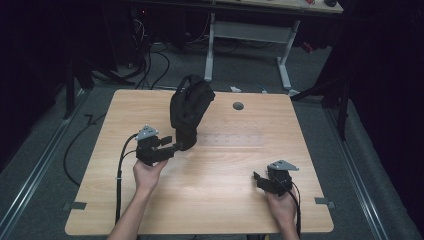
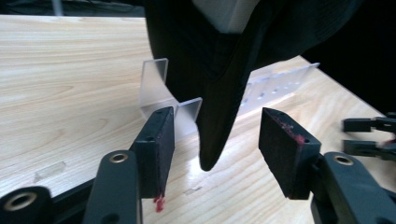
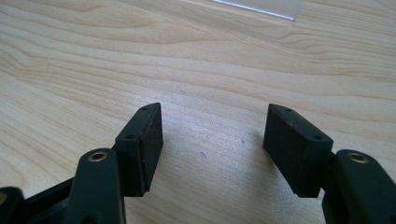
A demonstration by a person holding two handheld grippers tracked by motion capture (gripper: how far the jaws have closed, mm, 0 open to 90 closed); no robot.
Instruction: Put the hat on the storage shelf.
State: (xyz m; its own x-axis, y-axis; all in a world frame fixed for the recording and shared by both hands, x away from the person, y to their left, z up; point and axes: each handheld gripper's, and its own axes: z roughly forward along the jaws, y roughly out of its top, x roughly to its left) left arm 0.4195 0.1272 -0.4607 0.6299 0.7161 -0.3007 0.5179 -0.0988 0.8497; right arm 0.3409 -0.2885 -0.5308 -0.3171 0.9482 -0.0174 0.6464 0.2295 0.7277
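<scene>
Between the parted jaws of the left gripper point(image 2: 215, 149), the pointed lower end of a black bag point(image 1: 189, 111) hung untouched, the bag apparently draped over a clear stand point(image 2: 161, 91) so that it stayed upright on the worktop point(image 1: 225, 170). The right gripper point(image 3: 212, 144) rested well apart, jaws wide and empty. The bag's top was cut off in the left gripper view.

Table point(image 1: 210, 175) lit from above, surroundings dark (close views soft).

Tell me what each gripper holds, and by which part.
Nothing is held. The left gripper stands open around the hanging tip of the black fabric cap, pads clear of it. The right gripper is open.
</scene>
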